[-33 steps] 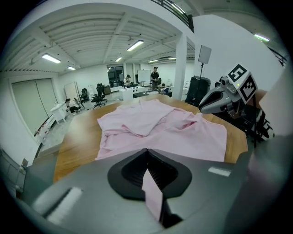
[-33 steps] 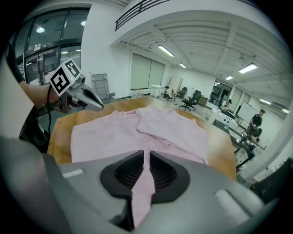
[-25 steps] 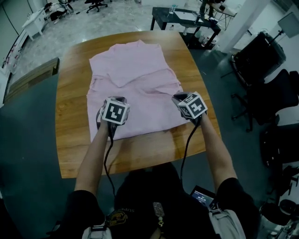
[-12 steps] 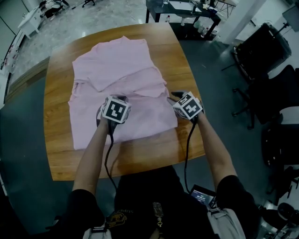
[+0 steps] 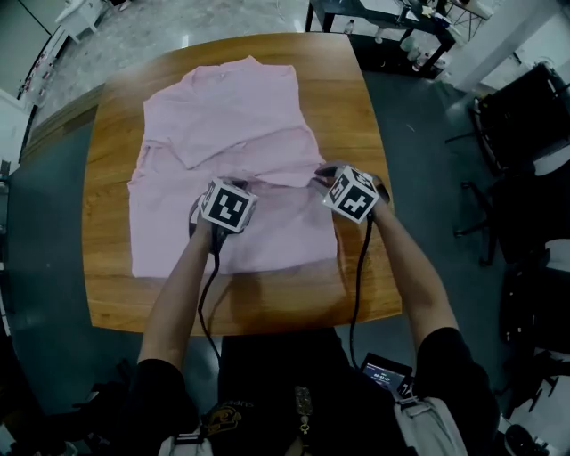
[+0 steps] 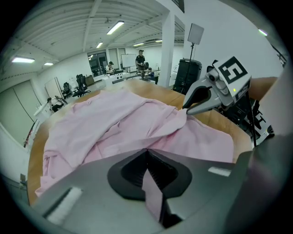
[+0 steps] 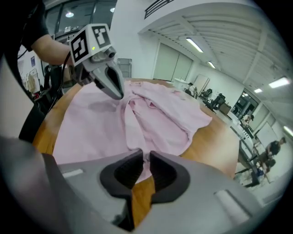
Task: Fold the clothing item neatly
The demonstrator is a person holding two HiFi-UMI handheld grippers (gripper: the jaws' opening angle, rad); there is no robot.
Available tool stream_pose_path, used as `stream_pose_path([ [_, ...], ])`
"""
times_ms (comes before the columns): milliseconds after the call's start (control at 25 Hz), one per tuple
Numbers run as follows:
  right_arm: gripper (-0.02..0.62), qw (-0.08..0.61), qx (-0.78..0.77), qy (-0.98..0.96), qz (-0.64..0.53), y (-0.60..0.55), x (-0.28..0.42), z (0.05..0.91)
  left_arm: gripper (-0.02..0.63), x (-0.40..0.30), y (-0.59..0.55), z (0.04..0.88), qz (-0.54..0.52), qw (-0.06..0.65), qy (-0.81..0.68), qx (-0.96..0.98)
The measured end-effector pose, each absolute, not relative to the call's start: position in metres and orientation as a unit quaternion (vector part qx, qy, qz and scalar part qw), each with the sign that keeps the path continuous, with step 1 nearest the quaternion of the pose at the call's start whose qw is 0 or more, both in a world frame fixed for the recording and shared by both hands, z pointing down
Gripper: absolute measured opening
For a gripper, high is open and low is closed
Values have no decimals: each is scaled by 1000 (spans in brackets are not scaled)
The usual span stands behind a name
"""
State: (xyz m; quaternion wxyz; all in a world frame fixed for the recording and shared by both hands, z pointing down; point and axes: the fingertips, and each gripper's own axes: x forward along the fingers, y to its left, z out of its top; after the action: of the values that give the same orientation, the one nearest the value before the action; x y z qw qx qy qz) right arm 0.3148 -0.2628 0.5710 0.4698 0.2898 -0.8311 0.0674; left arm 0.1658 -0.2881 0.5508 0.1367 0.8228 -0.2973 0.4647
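The pink garment lies spread on a wooden table, a little to the left of its middle, with bare wood showing along the right side and the near edge. Its long axis runs from the person toward the far edge. The wide straight hem is nearest the person, and the narrower end points away, tipped slightly right. An upper layer is folded down across the middle, ending in a slanted edge, and a bunched sleeve sits at the left side. Black office chairs stand to the right of the table and a dark desk stands beyond it. Cables trail from both grippers back over the near table edge. The left gripper is clamped tight on a pinch of the cloth near the garment's middle. The right gripper is at the fold by the right edge. Its jaws have just been closing to a slim gap, with the cloth's edge caught at their tips.
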Motion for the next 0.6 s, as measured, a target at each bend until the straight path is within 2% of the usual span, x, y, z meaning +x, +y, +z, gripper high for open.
stream_pose_path([
  [200, 37, 402, 332, -844, 126, -302, 327, 566, 8, 160, -294, 563, 477, 147, -308, 810],
  [600, 38, 398, 409, -798, 196, -336, 372, 594, 8, 149, -317, 574, 493, 141, -325, 795],
])
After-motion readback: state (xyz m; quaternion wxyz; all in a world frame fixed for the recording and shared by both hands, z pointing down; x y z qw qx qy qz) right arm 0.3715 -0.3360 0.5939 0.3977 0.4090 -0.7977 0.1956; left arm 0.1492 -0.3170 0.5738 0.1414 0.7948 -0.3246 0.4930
